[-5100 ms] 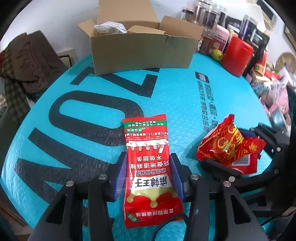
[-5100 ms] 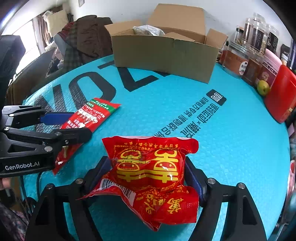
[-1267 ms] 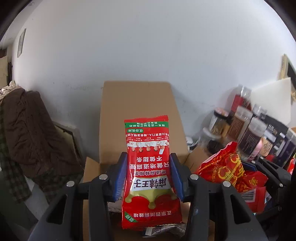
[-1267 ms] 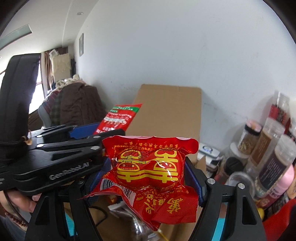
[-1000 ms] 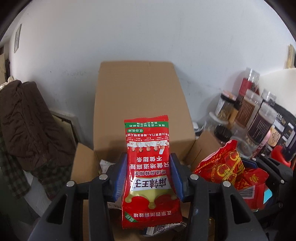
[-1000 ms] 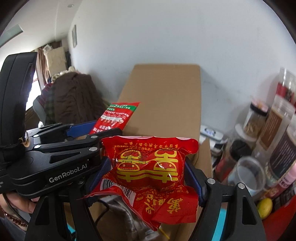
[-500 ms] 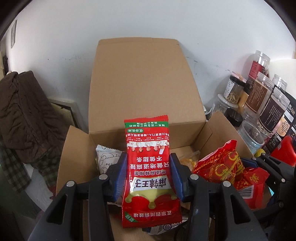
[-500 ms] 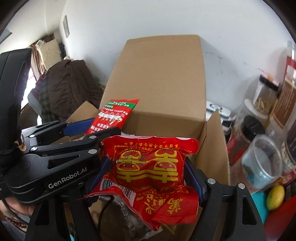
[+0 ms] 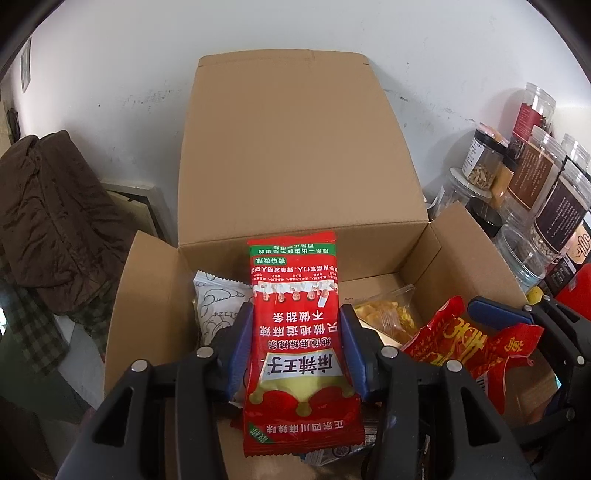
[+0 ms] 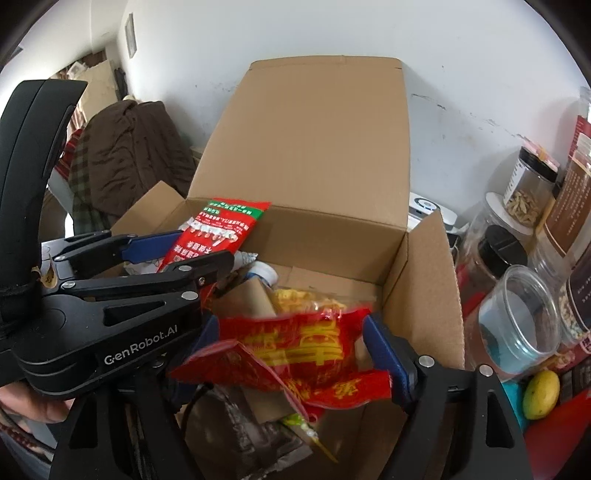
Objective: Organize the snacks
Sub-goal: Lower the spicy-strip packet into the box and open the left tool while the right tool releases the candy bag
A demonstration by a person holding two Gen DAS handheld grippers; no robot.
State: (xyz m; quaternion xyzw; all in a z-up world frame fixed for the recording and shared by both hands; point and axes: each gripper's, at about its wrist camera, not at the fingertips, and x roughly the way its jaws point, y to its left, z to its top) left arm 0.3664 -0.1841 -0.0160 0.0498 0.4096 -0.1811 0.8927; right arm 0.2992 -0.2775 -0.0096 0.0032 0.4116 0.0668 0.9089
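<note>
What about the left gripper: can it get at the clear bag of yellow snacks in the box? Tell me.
Probably not yet. The left gripper is shut on the red snack packet, so its jaws are taken. The clear bag of yellow snacks lies uncovered in the open cardboard box.

A white wall (image 9: 295, 33) with faint scuffs fills the background. Left of it, a brown coat (image 9: 48, 206) is draped over something with checked cloth (image 9: 26, 314) beneath. A small frame (image 10: 130, 29) hangs high on the wall above the coat. Right along the wall, clear lidded jars (image 9: 532, 166) stand crowded together. Daylight is soft and even.
</note>
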